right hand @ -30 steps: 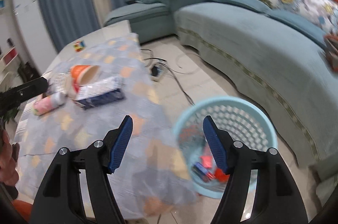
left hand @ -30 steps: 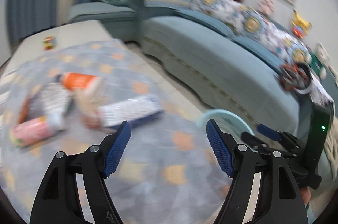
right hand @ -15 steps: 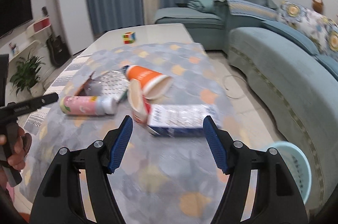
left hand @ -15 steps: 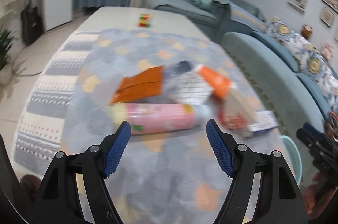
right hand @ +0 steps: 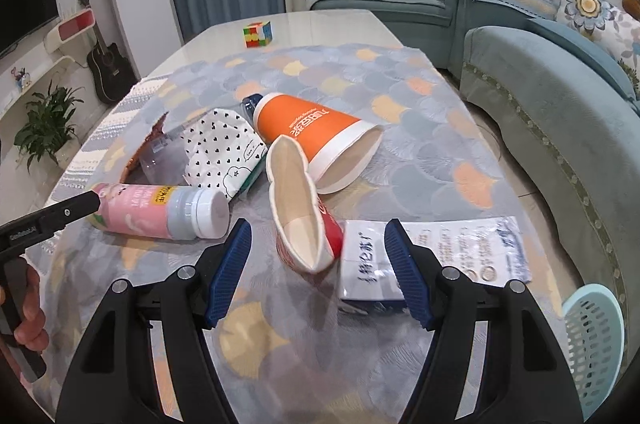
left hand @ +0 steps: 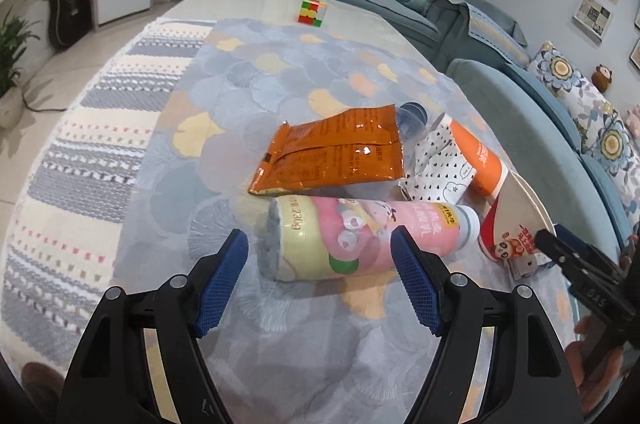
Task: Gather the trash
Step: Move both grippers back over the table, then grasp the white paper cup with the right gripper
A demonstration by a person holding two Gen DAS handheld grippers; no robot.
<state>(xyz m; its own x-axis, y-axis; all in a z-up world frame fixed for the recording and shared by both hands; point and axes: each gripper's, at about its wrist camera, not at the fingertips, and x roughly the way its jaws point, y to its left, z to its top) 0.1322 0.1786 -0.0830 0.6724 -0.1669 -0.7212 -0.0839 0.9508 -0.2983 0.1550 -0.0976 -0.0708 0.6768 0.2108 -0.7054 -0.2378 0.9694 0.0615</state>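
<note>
I am looking at a pile of trash lying on the counter (left hand: pixel 168 128), and both of my grippers are hanging above it with nothing in them.

My left gripper (left hand: pixel 319 276) is holding its jaws wide apart. The pink bottle (left hand: pixel 360 236) is lying on its side right in front of them, very near. Its long way is running across, from 1 jaw toward the other, with the white cap pointing to my right. So the jaws are facing the bottle's 2 ends, not its round sides. I think I am going to need to turn this gripper before I squeeze.

My right gripper (right hand: pixel 318 270) is holding its jaws wide apart too. The squashed red cup (right hand: pixel 300 200) is sitting just ahead, between the 2 jaws, with its long way pointing away from me. That one looks easier to pinch. The right gripper is the nearer one for it.

The blue basket (right hand: pixel 592 336) is waiting low on my right, beside the counter.
</note>
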